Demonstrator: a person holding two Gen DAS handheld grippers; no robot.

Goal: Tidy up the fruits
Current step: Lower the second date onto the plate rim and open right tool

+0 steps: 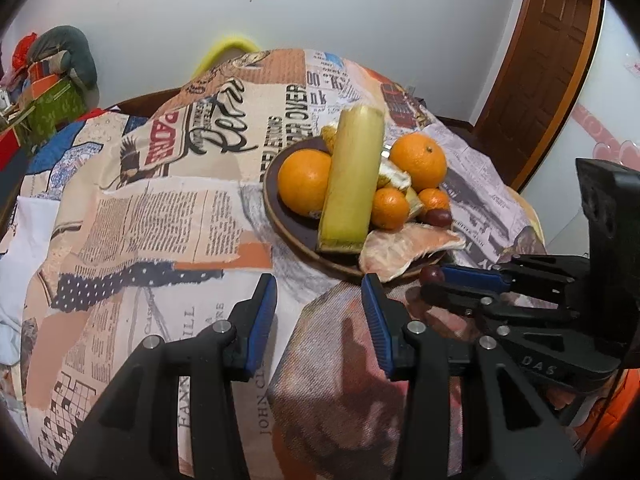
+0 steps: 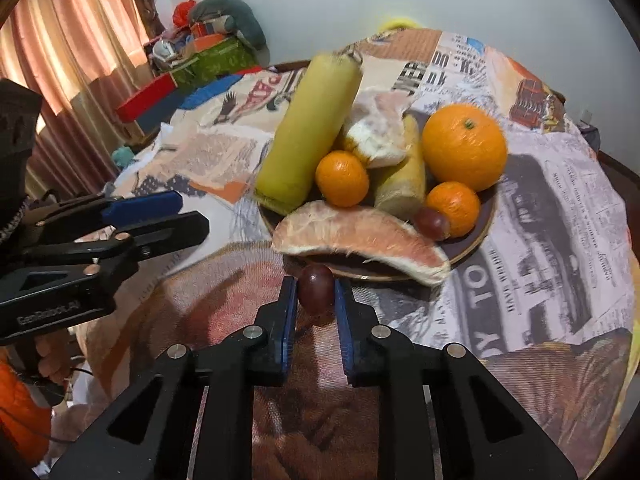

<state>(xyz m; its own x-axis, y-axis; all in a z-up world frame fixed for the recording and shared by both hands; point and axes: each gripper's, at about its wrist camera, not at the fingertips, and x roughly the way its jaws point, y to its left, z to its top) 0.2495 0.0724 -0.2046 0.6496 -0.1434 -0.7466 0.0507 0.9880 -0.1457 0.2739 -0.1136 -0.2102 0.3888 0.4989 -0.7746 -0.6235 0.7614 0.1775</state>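
Right gripper (image 2: 316, 300) jaws pinch a smooth, oval, seemingly grape-like fruit (image 2: 316, 286).

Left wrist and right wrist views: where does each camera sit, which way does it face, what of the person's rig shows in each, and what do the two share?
Left wrist: sits on the left gripper, looks down and forward over the patterned tablecloth to the fruit plate; its open fingers show, and the right gripper enters from the right.
Right wrist: sits on the right gripper, faces the plate close up; its fingers are shut on a grape; the left gripper enters from the left.
Shared: plate, oranges, pomelo wedge, grape, both grippers.
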